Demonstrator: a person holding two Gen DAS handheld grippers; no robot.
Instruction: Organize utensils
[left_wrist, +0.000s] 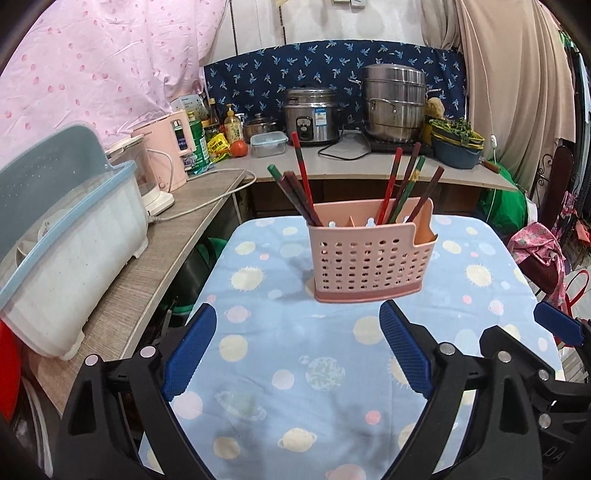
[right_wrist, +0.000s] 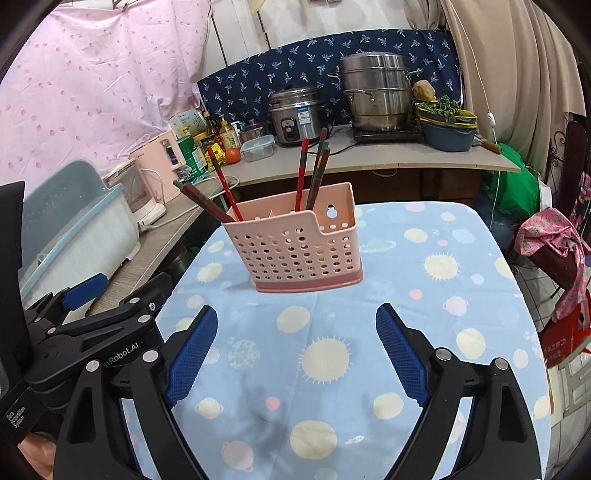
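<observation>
A pink perforated plastic utensil holder (left_wrist: 371, 254) stands upright on the counter's blue planet-print cloth (left_wrist: 295, 369), with slim red, green and brown chopsticks (left_wrist: 400, 184) leaning in its compartments. Left gripper (left_wrist: 297, 350) and right gripper (right_wrist: 295, 354) spread ribbed blue fingers (right_wrist: 192, 354) wide, holding nothing, near the holder.

The pink holder (left_wrist: 371, 254) hides the chopsticks' (left_wrist: 397, 184) lower ends; the appliance labels are too small to read.

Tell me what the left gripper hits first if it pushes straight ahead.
Probably the pink utensil holder with chopsticks. The left gripper is open and empty, with only bare tablecloth between; depth is uncertain.
</observation>
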